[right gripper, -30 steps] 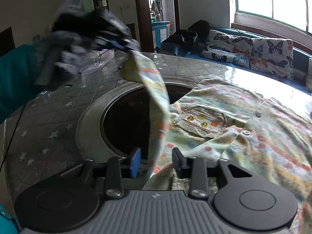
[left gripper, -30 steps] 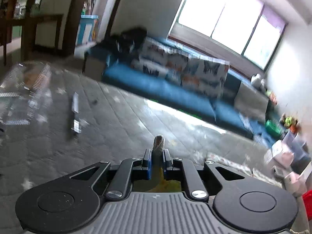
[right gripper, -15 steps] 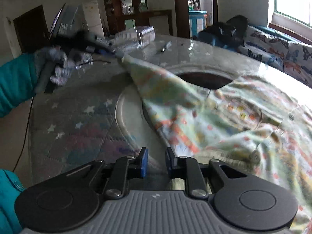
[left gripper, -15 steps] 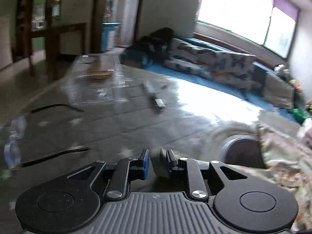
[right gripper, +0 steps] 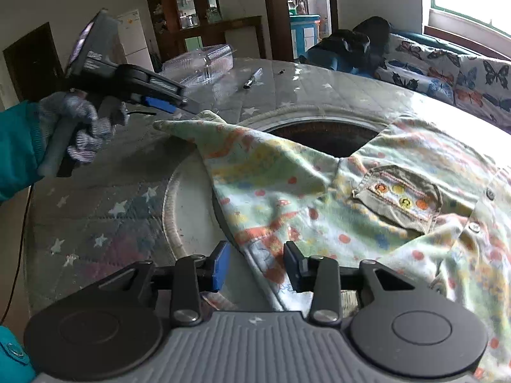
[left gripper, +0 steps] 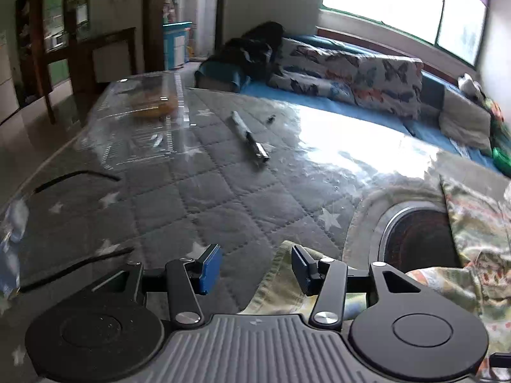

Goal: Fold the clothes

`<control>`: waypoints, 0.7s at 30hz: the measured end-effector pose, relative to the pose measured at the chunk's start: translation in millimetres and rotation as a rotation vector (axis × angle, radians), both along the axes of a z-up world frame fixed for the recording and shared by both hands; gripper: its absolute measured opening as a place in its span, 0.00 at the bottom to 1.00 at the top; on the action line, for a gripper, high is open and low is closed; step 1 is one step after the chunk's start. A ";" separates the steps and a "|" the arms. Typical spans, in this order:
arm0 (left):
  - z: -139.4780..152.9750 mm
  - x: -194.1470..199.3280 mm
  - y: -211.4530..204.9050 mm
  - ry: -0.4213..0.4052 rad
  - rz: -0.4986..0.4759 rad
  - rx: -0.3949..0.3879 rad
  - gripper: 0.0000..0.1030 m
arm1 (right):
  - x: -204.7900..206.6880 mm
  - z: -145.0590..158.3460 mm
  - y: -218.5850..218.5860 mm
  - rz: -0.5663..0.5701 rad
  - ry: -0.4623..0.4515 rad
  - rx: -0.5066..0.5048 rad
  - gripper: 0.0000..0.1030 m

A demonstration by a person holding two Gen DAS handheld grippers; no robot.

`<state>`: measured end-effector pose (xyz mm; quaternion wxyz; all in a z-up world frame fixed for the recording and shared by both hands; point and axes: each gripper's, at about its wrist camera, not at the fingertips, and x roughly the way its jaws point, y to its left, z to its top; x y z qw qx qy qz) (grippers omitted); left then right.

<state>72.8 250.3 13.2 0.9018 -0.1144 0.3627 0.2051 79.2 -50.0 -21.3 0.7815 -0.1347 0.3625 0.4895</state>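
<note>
A pale green child's shirt (right gripper: 367, 198) with orange and yellow dots and a grey chest pocket lies spread on the quilted table, partly over a round dark opening (right gripper: 322, 134). Its sleeve (right gripper: 194, 127) stretches out to the left. My left gripper (left gripper: 254, 268) is open, with the sleeve cuff (left gripper: 281, 284) lying flat between and under its jaws. In the right wrist view the left gripper (right gripper: 172, 103) hovers at the sleeve tip. My right gripper (right gripper: 254, 266) is open over the shirt's lower edge.
A clear plastic box (left gripper: 143, 121) and a pen (left gripper: 249, 138) lie on the grey star-patterned table cover (left gripper: 191, 191). Black cables (left gripper: 73, 177) run along the left edge. A blue sofa with butterfly cushions (left gripper: 351, 73) stands behind the table.
Both grippers have opened and let go of the shirt. The sleeve, held up and pulled left before, now lies flat on the table.
</note>
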 end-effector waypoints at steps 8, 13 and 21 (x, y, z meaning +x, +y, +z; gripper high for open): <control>-11.3 19.0 -20.8 0.053 -0.127 0.095 0.07 | 1.2 -0.8 -1.6 -0.030 -0.016 -0.003 0.09; 14.2 22.4 -26.7 -0.036 -0.088 0.211 0.05 | 0.4 4.0 -7.6 -0.024 -0.001 0.024 0.05; -10.2 38.0 -25.5 0.077 -0.076 0.296 0.10 | -6.4 7.0 -16.5 0.023 0.027 0.033 0.16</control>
